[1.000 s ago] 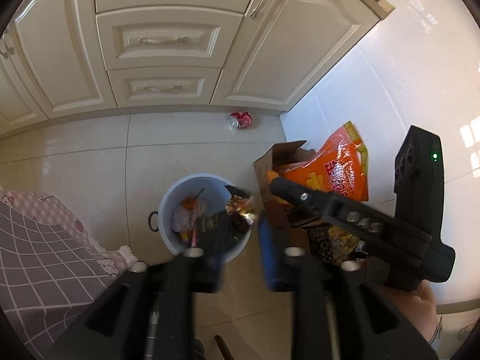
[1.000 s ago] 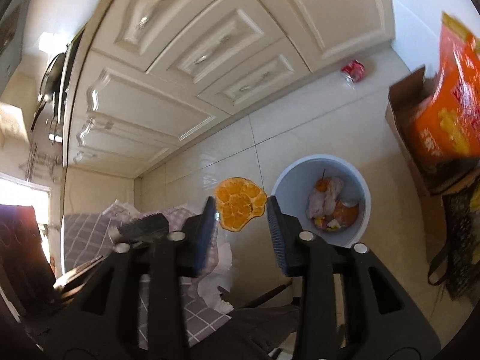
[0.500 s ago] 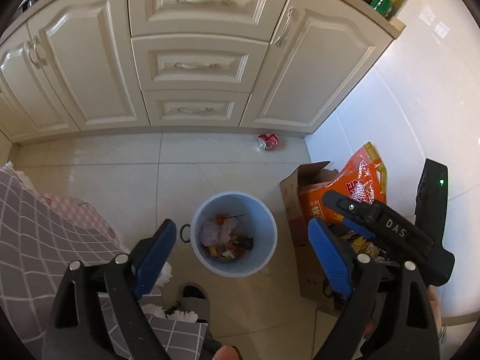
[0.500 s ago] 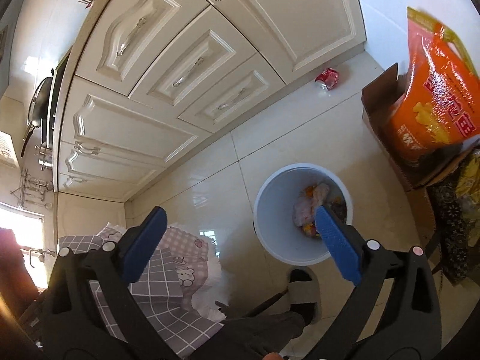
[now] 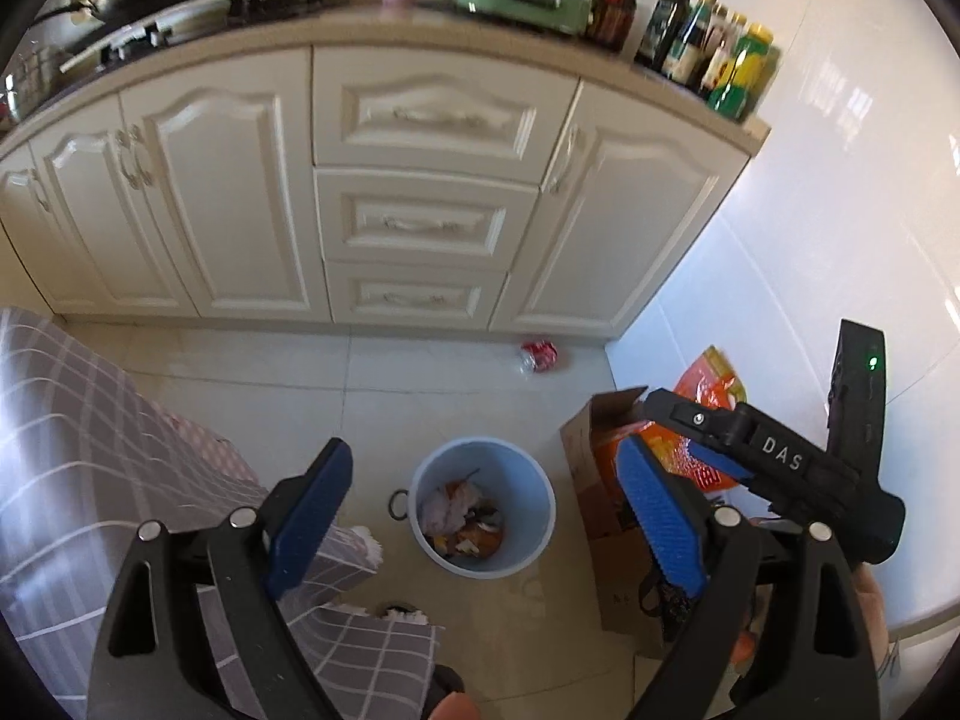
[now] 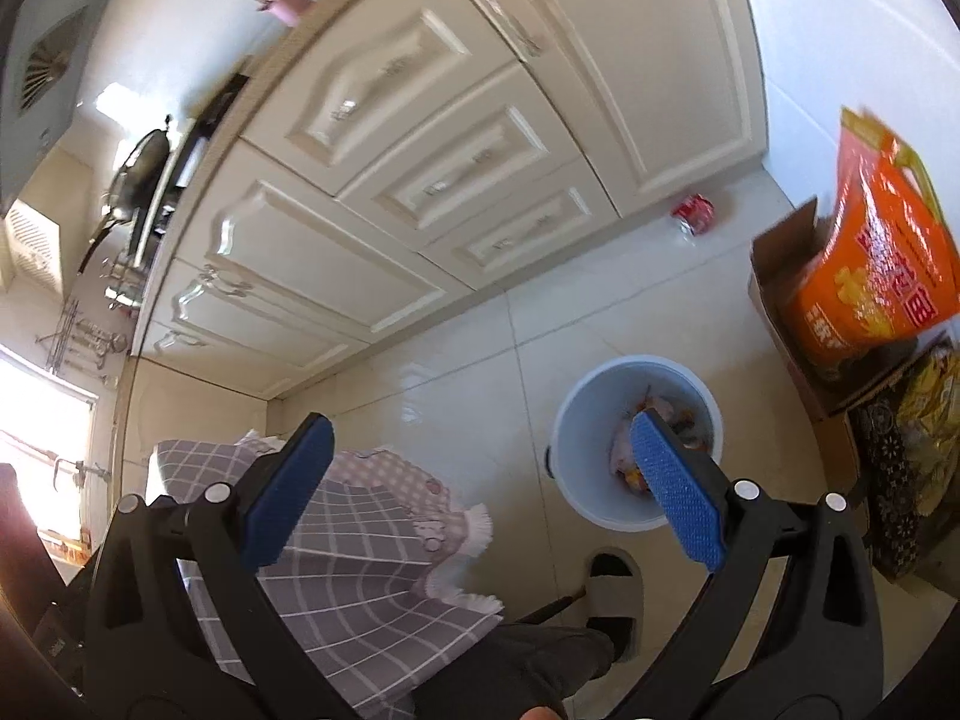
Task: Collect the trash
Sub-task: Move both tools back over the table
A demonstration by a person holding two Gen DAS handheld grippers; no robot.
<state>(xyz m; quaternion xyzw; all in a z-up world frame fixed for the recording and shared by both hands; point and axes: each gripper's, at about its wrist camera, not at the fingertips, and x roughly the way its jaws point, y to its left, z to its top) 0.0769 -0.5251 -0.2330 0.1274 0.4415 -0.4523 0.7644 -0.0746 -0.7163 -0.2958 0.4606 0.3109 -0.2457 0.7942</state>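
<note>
Trash sits in the blue bin on the floor below us; 1 crushed red can lies by the cabinets. We hold our left gripper and right gripper wide apart, both empty.

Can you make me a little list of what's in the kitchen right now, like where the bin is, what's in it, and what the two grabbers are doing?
bin: pale blue bucket on the floor tiles, upright
in the bin: crumpled wrappers and orange scraps
left gripper: jaws just opened, wide, nothing between them
right gripper: jaws just opened, wide, empty
trash still out: red can lying by the cabinet base
beside the bin: cardboard box holding an orange bag
</note>
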